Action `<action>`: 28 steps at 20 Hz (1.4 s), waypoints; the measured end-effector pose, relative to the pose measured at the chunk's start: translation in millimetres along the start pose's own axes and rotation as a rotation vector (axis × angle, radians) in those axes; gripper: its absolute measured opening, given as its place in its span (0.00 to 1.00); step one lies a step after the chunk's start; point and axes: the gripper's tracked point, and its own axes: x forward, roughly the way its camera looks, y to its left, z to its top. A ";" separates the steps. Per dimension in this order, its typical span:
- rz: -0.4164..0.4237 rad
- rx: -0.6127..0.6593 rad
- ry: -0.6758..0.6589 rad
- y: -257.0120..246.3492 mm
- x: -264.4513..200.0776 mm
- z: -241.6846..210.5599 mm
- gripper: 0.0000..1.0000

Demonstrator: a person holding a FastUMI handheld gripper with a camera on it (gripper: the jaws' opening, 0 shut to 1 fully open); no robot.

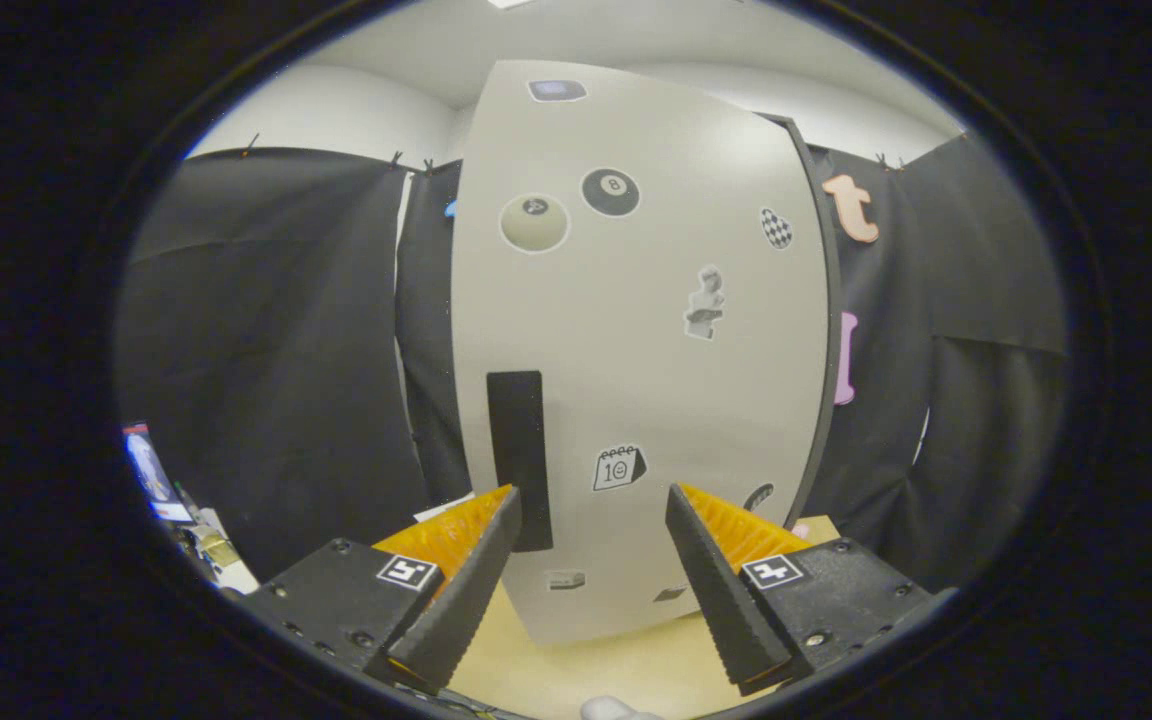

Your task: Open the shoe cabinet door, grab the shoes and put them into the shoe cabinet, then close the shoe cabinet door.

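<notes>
The shoe cabinet's pale grey door (636, 340) stands upright just ahead of my fingers, with several stickers on it. A black vertical handle strip (518, 455) runs down near the door's left edge, just beyond my left finger. The dark cabinet edge (829, 330) shows along the door's right side. My gripper (591, 510) is open with nothing between its fingers, pointed at the lower part of the door. A small white rounded thing (608, 708) peeks in below the fingers; I cannot tell what it is.
The cabinet stands on a light wooden surface (586, 670). Black cloth walls (266, 350) hang on both sides of the cabinet. Some cluttered items (176, 510) lie low beyond the left finger.
</notes>
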 end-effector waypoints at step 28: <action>-0.230 0.030 -0.066 -51.8 -63.0 80.8 0.97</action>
